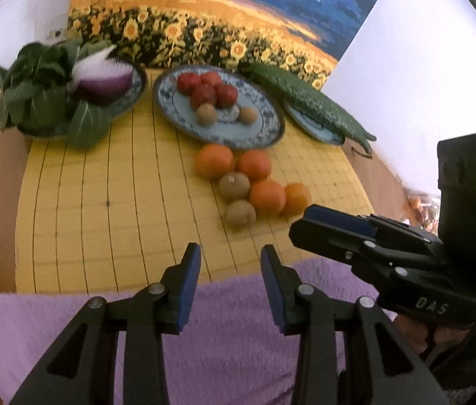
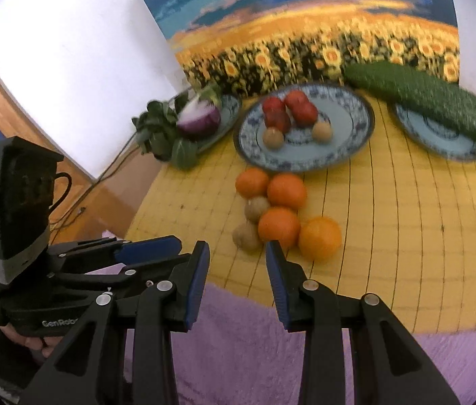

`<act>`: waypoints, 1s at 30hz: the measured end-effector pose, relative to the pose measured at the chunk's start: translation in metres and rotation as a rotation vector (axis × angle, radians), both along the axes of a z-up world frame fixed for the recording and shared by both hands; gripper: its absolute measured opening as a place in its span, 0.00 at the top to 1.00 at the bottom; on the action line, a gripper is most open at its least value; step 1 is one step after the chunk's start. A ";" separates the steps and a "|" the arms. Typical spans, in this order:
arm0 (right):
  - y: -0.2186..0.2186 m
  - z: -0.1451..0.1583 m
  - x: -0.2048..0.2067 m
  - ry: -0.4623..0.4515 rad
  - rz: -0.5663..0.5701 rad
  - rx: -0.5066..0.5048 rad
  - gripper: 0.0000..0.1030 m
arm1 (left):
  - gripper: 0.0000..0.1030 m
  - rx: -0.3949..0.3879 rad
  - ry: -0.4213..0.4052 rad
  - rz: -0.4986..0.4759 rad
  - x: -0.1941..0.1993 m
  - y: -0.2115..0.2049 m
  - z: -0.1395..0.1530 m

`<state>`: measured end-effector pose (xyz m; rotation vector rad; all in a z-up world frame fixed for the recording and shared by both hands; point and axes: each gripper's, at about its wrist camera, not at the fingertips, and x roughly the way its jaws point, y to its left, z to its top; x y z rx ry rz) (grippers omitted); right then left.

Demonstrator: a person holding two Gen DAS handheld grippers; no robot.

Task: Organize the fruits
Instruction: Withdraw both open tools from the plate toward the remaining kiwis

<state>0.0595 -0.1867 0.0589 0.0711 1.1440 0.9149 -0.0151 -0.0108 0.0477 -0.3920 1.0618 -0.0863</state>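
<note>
Left gripper (image 1: 230, 263) and right gripper (image 2: 238, 260) hung released, nothing held, over surface's near edge; oranges (image 2: 279, 227), probably kiwis (image 1: 233, 186), before middle plate (image 1: 265, 135).

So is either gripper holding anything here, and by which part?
Nothing is held. The left gripper and right gripper both stand open and empty, short of the loose oranges.

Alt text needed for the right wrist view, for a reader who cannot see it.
The right tongs, empty and slightly apart, point at four oranges and two brown fruits on a yellow grid mat. Beyond, a blue patterned plate holds red and brown fruits. The left tongs sit alongside.
</note>
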 end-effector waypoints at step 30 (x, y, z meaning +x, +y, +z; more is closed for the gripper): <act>0.060 -0.033 -0.005 -0.133 -0.167 -0.323 0.69 | 0.64 0.099 0.020 0.065 -0.016 0.018 -0.019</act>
